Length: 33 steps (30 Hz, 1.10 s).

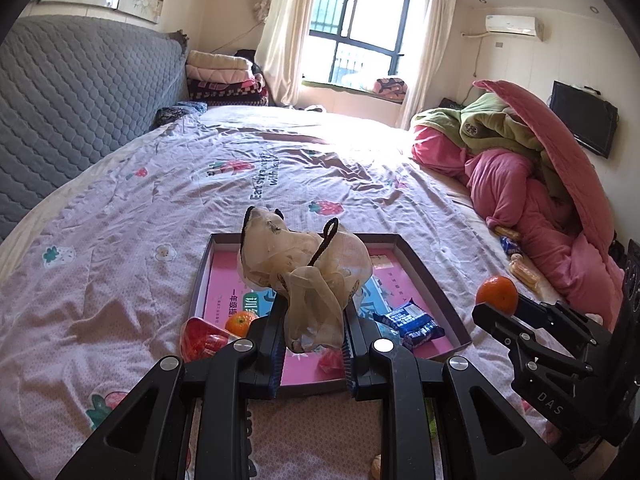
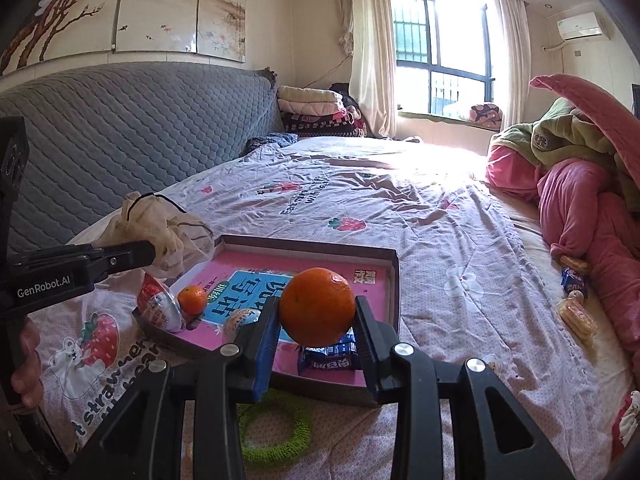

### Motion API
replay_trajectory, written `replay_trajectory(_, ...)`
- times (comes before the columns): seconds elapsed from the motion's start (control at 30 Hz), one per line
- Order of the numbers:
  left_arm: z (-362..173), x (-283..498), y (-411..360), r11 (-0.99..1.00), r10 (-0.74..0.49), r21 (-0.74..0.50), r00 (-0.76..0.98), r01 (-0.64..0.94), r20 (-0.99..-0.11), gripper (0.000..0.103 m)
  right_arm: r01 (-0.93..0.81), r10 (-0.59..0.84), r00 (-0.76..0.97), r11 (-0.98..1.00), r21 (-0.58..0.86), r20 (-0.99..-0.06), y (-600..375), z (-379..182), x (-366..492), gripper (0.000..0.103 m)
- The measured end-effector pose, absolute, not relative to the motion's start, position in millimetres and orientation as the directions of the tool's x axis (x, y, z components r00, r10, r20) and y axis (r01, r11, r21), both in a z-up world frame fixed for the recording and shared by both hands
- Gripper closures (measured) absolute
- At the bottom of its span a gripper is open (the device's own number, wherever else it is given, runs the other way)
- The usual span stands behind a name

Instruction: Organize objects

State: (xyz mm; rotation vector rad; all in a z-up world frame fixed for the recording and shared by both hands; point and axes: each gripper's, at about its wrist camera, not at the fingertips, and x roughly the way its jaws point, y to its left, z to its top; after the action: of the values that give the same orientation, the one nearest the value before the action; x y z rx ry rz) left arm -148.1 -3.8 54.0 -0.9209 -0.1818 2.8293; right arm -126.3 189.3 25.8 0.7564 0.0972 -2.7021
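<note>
Wrinkled strawberry-print bedding (image 1: pixel 120 208) is carrying a shallow rectangular box lid (image 2: pixel 394 280) with a glossy pink liner. Above it, the left gripper (image 1: pixel 312 332) is clenching a crumpled sheer mesh pouch (image 1: pixel 304 264), while the right gripper (image 2: pixel 316 320) is grasping a round, dimpled tangerine (image 2: pixel 317 306).

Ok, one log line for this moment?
left gripper: shut on mesh bag | right gripper: shut on orange | both above tray

Bright daylight from window (image 1: pixel 356 36), glare blown out on bed (image 1: pixel 280 168) — fisheye-curved edges, dark corners
</note>
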Motion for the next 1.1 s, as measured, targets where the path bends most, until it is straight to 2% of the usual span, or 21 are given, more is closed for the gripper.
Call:
replay_trajectory(0.27, 33.7, -163.3, -1.1, -0.979, 0.192, -0.172, -0.775, -0.109, -0.601, 0.079, 0.319, -0.275, -0.79, -0.948, 0.015, -0.548, 193.3, 12.5, -135.5, 0.066)
replay_trajectory(0.63, -0.3, -180.9, 4.5, -0.979, 0.198, -0.164, -0.726, -0.118, -0.659, 0.079, 0.277, -0.21, -0.736, -0.961, -0.004, -0.643, 200.6, -21.4, -159.2, 0.066)
replay_trajectory(1.1, -22.7, -191.9, 9.0, -0.98, 0.199, -0.16, -0.687, -0.12, -0.699, 0.079, 0.264, -0.201, -0.713, -0.964, 0.009, -0.672, 202.1, -38.2, -170.1, 0.066)
